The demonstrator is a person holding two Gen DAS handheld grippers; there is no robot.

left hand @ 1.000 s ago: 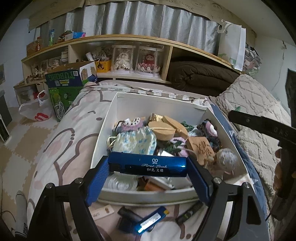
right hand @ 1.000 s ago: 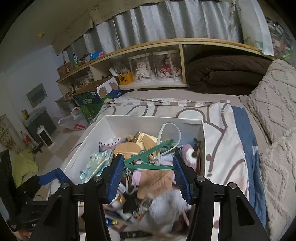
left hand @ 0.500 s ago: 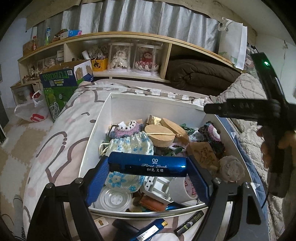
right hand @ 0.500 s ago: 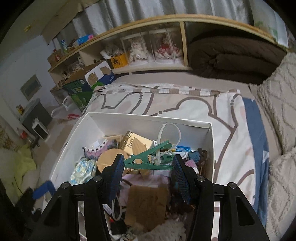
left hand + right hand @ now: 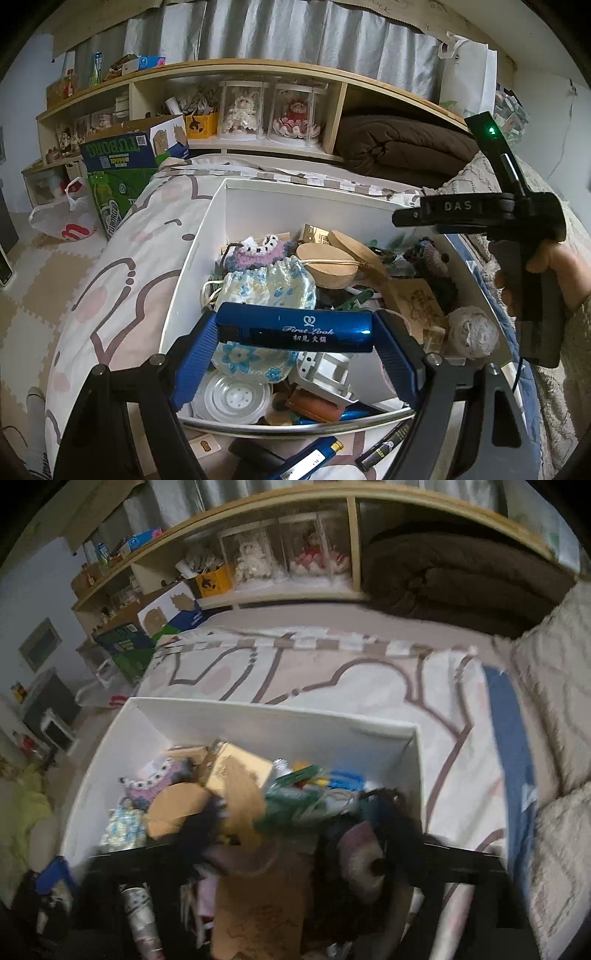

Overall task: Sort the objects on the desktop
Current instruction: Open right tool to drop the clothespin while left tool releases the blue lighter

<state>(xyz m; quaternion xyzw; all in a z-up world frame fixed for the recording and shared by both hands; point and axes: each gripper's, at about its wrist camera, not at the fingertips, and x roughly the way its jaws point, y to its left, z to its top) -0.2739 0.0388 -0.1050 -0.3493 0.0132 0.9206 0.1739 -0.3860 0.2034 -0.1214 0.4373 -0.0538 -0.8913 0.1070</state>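
Lower centre: left gripper (image 5: 293, 328) clamping glossy blue tube (image 5: 293, 326) over white box (image 5: 295, 199); right gripper's state blurred, indeterminable.

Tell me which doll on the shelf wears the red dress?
The doll in red, in the right clear case on the shelf. The doll in cream beside it, to its left, is pale all over.
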